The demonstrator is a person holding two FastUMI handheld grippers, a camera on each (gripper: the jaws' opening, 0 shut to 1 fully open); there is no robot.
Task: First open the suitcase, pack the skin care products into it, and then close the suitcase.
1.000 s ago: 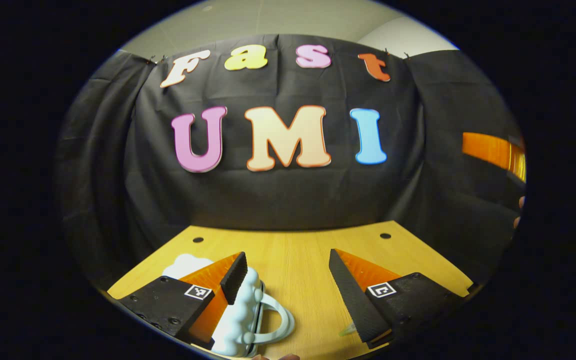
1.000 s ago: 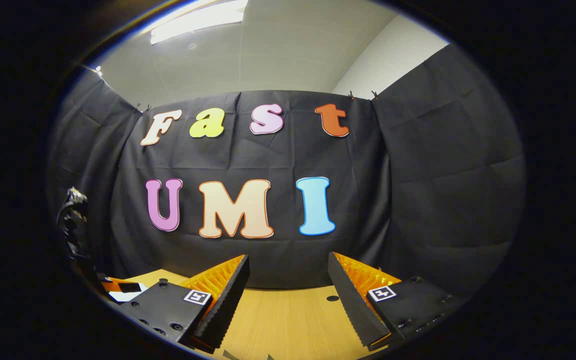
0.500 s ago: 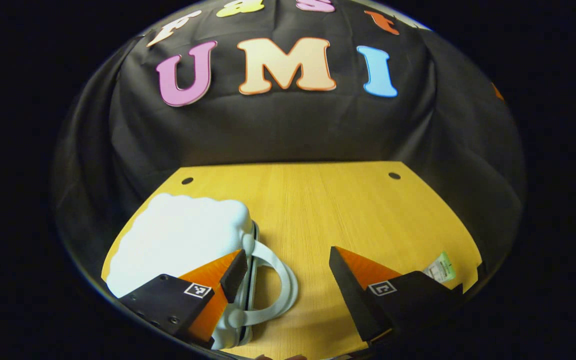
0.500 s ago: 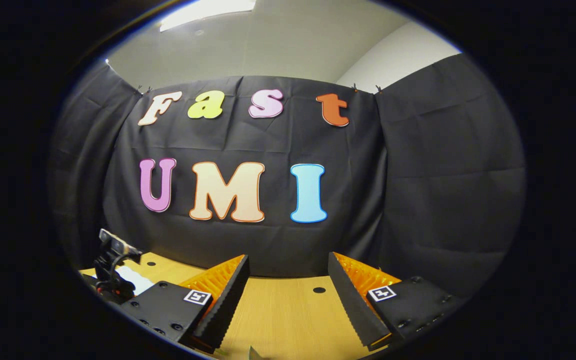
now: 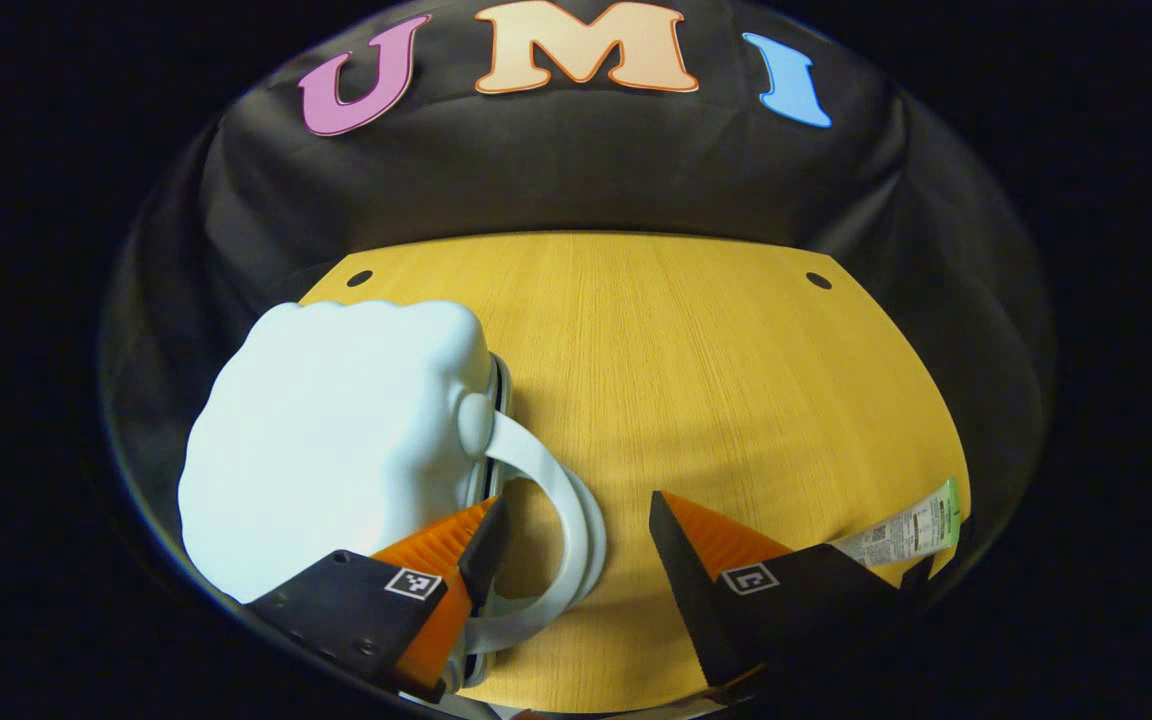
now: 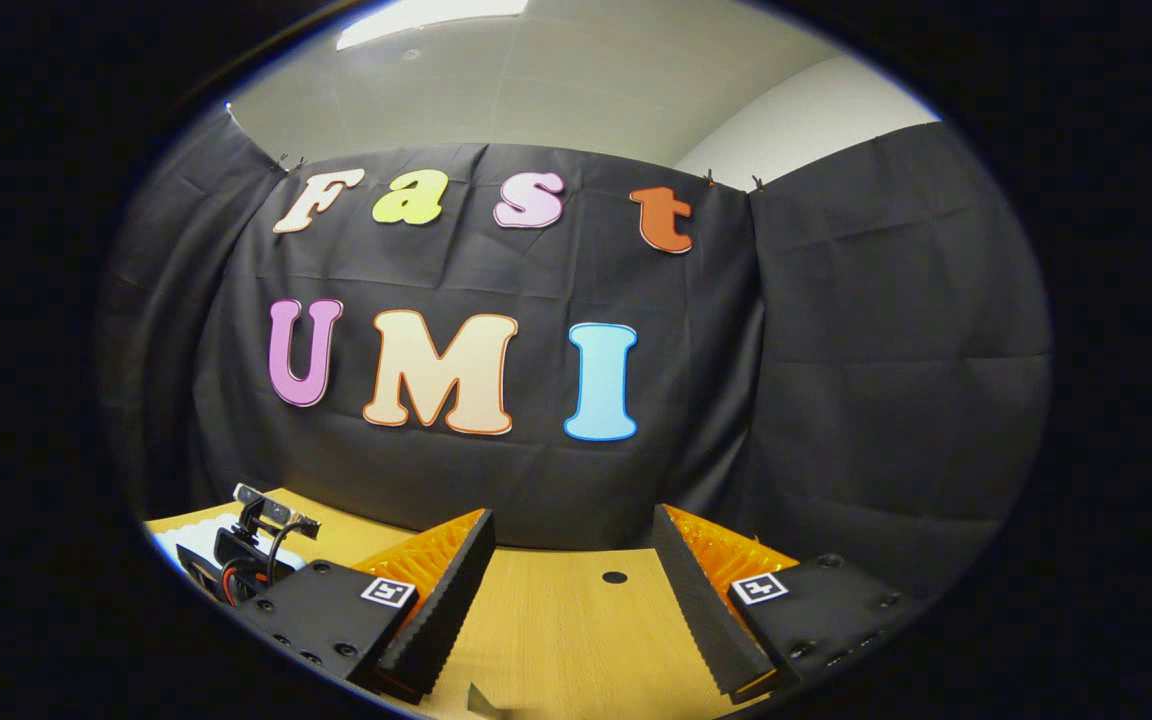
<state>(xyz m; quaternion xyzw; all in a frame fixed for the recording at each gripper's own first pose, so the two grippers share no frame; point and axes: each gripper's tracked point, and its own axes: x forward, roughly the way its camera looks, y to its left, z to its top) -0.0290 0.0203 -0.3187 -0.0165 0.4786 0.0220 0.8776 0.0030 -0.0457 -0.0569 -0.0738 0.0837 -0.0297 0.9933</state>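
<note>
In the left gripper view, the white suitcase [image 5: 336, 440] lies closed on the wooden table [image 5: 696, 380], and the left gripper [image 5: 576, 530] hangs just above its round handle [image 5: 561, 520] with its fingers wide apart, holding nothing. A skin care tube [image 5: 906, 530] lies on the table, well apart from the suitcase, on the handle's side. In the right gripper view, the right gripper [image 6: 571, 560] is up above the table, far from the suitcase, with its fingers apart and nothing between them.

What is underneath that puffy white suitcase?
The white suitcase lies closed on a wooden table, its handle flat on the wood. The tabletop directly beneath it and its inside are hidden.
</note>
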